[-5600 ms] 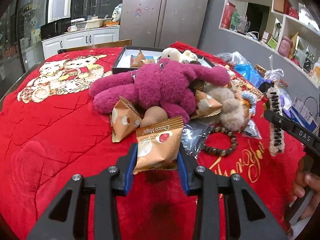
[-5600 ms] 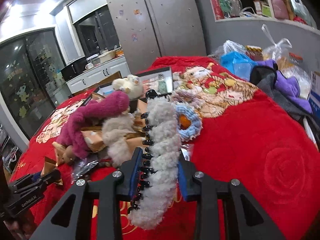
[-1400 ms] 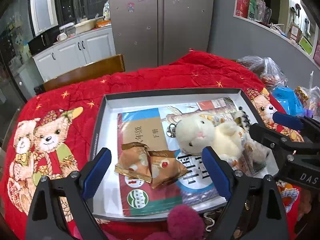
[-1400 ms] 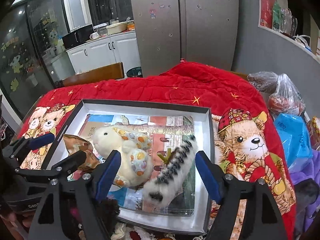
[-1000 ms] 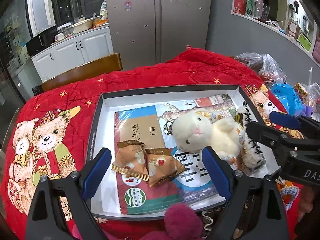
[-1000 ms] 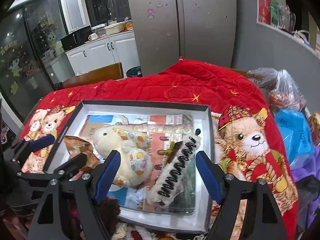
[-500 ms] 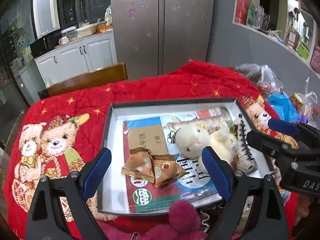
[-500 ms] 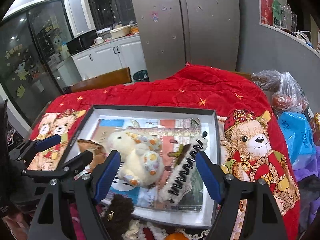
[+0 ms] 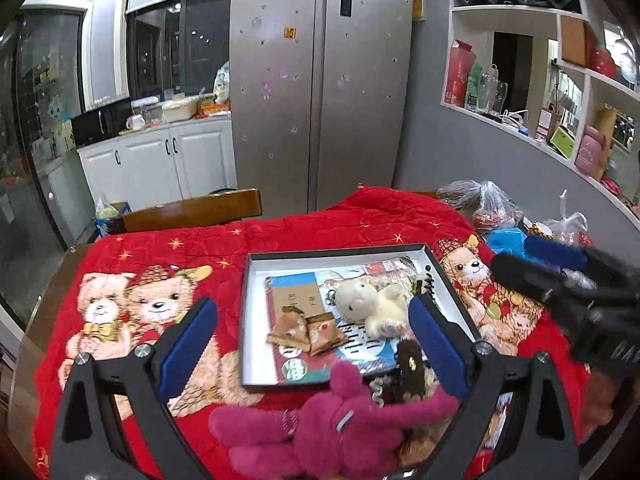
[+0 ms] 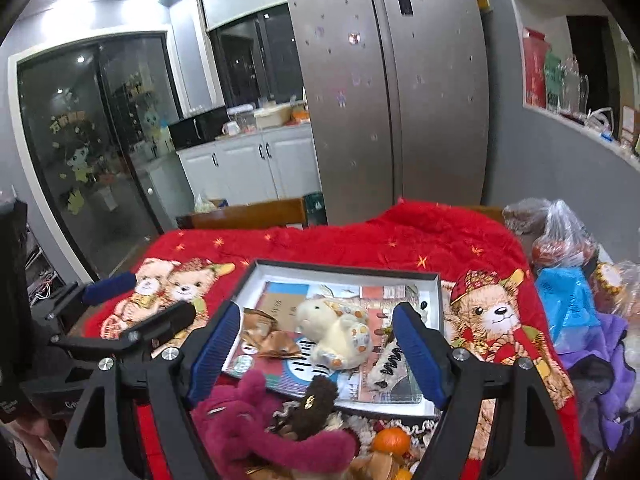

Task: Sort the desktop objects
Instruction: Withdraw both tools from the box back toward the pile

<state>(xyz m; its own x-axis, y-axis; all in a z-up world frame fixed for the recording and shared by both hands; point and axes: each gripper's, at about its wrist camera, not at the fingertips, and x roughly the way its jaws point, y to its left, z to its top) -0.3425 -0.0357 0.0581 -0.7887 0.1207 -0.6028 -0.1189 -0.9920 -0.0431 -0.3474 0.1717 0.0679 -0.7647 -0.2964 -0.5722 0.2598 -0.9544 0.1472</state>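
Observation:
A black-rimmed tray [image 9: 246,320] on the red cloth holds two brown snack packets [image 9: 306,330], a cream plush rabbit [image 9: 370,306] and a fluffy hair clip with black teeth [image 10: 390,362], all lying on a printed book. My left gripper [image 9: 311,306] hovers above and short of the tray; its jaws are opening and nothing is between them. My right gripper [image 10: 316,312] hangs beside it over the same tray [image 10: 344,272], open and empty. A magenta plush toy [image 9: 332,420] and a brown fuzzy clip [image 10: 316,400] lie below both grippers.
An orange [image 10: 390,440] sits among clutter in front of the tray. Plastic bags [image 9: 492,208], a blue bag [image 10: 564,300] and purple cloth [image 10: 600,344] crowd the right side. A wooden chair back [image 9: 192,212] stands behind the table.
The snack packet and fluffy clip once gripped now lie in the tray. Over the last second both grippers rose and drew back, so the tray looks smaller and the magenta plush shows below.

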